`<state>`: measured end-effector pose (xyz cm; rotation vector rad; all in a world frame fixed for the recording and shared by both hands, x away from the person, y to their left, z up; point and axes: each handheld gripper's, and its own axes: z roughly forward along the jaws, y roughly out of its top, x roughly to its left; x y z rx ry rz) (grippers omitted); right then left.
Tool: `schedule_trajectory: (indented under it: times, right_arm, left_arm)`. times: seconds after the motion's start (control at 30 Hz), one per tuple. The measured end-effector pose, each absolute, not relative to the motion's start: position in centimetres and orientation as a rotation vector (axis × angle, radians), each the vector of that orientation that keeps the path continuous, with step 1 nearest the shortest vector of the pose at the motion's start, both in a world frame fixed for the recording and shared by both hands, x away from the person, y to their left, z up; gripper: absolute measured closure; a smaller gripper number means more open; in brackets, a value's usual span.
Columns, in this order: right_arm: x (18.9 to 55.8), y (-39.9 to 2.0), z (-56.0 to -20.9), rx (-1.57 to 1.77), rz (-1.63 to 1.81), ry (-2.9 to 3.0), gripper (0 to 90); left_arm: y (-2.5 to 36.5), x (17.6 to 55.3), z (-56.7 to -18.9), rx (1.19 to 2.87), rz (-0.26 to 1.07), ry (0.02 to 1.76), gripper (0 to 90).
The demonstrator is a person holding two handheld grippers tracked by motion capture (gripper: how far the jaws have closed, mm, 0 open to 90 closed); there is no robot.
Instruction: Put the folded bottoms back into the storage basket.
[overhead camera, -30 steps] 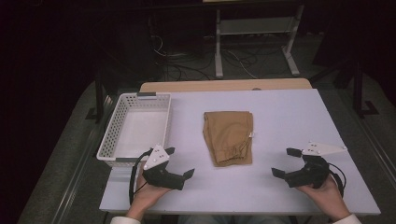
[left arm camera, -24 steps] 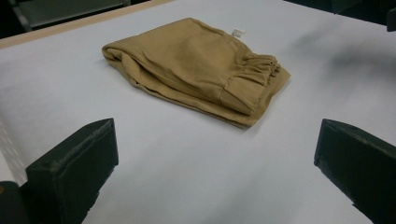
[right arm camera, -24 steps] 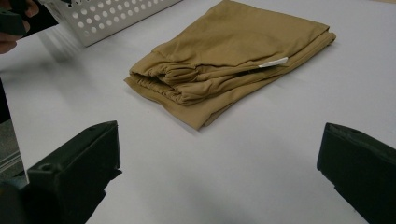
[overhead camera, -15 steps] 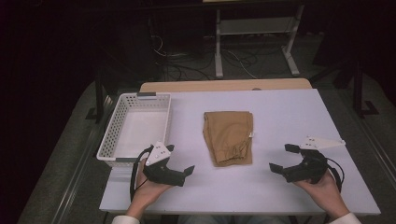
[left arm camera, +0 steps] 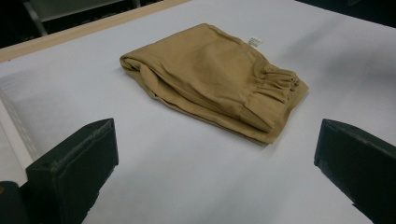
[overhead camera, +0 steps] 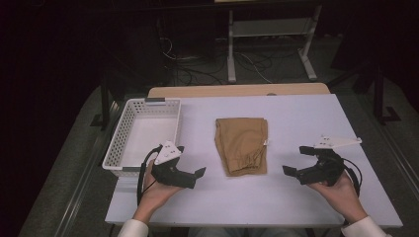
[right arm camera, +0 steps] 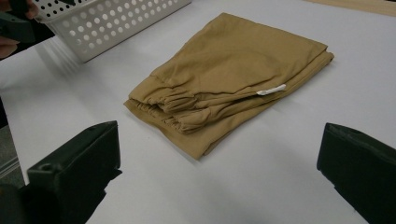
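Grippers are both sitting low in the high view, the left gripper (overhead camera: 190,174) at lower left and the right gripper (overhead camera: 296,160) at lower right, each with jaws spread wide and holding nothing.

Between them the table (overhead camera: 296,123) is taking up the middle of the frame, white and bare around the work. At its left edge the basket (overhead camera: 129,129) is standing empty, its near corner just beside the left hand (overhead camera: 157,190).

At centre the folded trousers (overhead camera: 242,144) are lying flat, apart from both tools. In the left gripper view the trousers (left arm camera: 215,79) are sitting in the upper middle, gathered waistband toward the right; in the right gripper view they (right arm camera: 229,74) are filling the upper centre, with the basket (right arm camera: 107,23) at upper left.

Smallest is the label (right arm camera: 272,89), sticking out from the fold.

Judging risks: jaws closing on the top layer alone would likely be peeling the fold open during a lift. Pinching the loose waistband could be letting the cloth slide and sag. Uneven grips from the two sides would probably be twisting the bundle, and a drooping end might be catching the basket rim.
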<state>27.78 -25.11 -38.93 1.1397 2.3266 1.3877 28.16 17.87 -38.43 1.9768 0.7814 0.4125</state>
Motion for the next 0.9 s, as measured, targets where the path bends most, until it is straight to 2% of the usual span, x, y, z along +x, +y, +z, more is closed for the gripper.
schedule_trajectory:
  times: [0.9]
  right_arm:
    - [29.6, -24.4, -38.1, 1.157, 1.369, 2.368, 0.0]
  left_arm:
    - [15.6, 31.1, -35.6, 1.987, 0.4, 0.737, 0.3]
